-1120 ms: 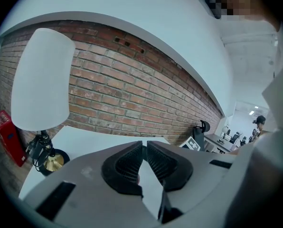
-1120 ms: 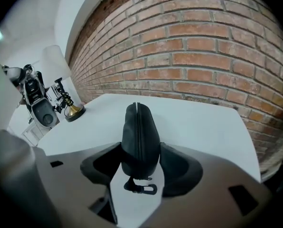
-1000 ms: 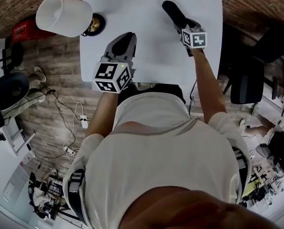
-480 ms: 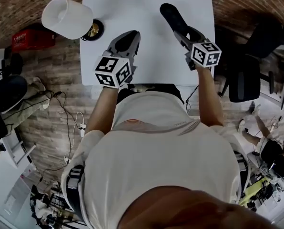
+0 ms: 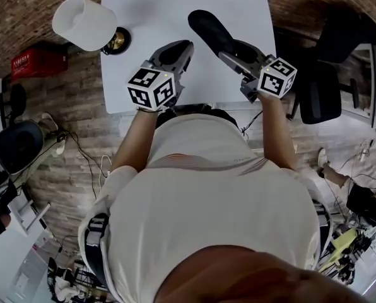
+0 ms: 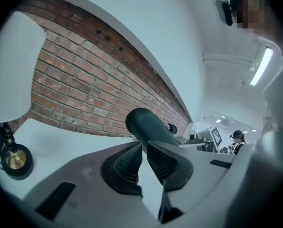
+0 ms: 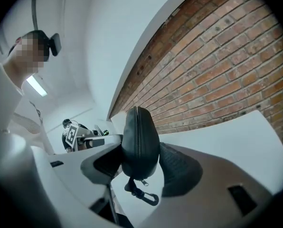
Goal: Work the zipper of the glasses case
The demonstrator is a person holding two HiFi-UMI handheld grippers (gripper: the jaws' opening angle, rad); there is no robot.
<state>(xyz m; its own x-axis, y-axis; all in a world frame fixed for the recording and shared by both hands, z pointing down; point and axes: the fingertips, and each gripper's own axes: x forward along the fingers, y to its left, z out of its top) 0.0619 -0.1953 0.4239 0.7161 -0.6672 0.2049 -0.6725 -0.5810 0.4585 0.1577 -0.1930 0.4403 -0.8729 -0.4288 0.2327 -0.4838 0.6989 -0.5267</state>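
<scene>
White desk [image 5: 137,17] filled the top of the head view, brick all round it. Glasses case [image 5: 210,30] sat clamped between the right gripper [image 5: 237,50] jaws, far end poking toward upper left. Left gripper [image 5: 174,54] jaws were pinched together on nothing, just left of the case.

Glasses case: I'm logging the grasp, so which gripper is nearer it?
Right. The right gripper holds the glasses case between its jaws; the left gripper sits just left of it, jaws shut, empty.
</scene>
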